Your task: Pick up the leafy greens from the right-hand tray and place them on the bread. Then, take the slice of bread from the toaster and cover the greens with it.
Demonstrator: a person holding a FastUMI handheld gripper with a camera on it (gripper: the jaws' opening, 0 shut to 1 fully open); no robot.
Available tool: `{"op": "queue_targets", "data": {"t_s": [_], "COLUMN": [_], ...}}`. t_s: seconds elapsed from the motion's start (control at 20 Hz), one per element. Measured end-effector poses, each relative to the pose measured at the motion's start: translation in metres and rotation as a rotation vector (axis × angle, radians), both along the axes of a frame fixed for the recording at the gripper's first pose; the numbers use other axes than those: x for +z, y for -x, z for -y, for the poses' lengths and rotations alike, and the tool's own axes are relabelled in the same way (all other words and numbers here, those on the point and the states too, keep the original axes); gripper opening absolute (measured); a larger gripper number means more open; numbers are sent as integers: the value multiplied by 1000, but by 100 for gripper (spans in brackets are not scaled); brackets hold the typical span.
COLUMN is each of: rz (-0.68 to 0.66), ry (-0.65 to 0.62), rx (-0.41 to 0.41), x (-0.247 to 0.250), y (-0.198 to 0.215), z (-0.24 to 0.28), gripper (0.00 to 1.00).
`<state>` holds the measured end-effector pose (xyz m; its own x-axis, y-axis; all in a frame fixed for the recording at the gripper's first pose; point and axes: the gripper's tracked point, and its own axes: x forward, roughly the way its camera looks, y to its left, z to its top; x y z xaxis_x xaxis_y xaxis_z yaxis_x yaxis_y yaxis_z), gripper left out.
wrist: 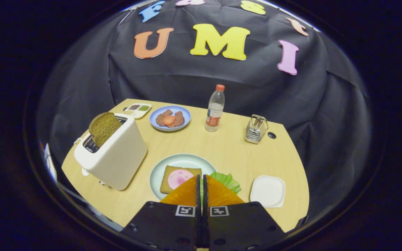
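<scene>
My gripper (201, 177) is shut on the leafy greens (228, 181). A thin strip of green shows in the slit between the two orange fingers, and the rest of the leaf spreads out to the right of them. The fingertips hang over the near right part of a pale green plate (180, 160). On that plate lies a slice of light bread (168, 183) topped with a pink round of ham (179, 177). The square white tray (267, 191) to the right of the fingers is bare. Left of the plate stands a white toaster (115, 157) with a dark bread slice (104, 128) sticking out of its slot.
Toward the table's far side are a blue plate (170, 118) with meat and a tomato slice, a small condiment dish (138, 110), a clear bottle (215, 108) with a red cap, and a metal rack (256, 129). Black cloth walls close in the table.
</scene>
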<state>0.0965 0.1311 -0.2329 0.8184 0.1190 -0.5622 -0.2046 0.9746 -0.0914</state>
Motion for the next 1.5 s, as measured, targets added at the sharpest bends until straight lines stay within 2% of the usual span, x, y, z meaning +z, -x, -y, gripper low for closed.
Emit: {"op": "queue_targets", "data": {"t_s": [0.1, 0.25, 0.4, 0.5, 0.55, 0.6, 0.75, 1.0, 1.15, 1.3, 1.35, 1.5], "rz": [-37, -82, -108, -134, -147, -162, -218, -323, -333, -318, -315, -270], "ry": [6, 30, 80, 89, 91, 93, 43, -80, -147, -178, -171, -59], "rx": [-21, 5, 15, -4, -16, -43, -139, -215, -225, -213, -200, -181], "x": [-17, -44, -74, -90, -98, -105, -123, -150, -147, -143, -141, -138], "y": [-4, -2, 6, 10, 13, 14, 16, 10, -3, -16, -19, -24], "z": [2, -7, -5, 3, 11, 22, 47, 51, 48, 47, 46, 54], "gripper": [1, 1, 42, 61, 63, 74, 82, 84, 80, 48, 45, 45]}}
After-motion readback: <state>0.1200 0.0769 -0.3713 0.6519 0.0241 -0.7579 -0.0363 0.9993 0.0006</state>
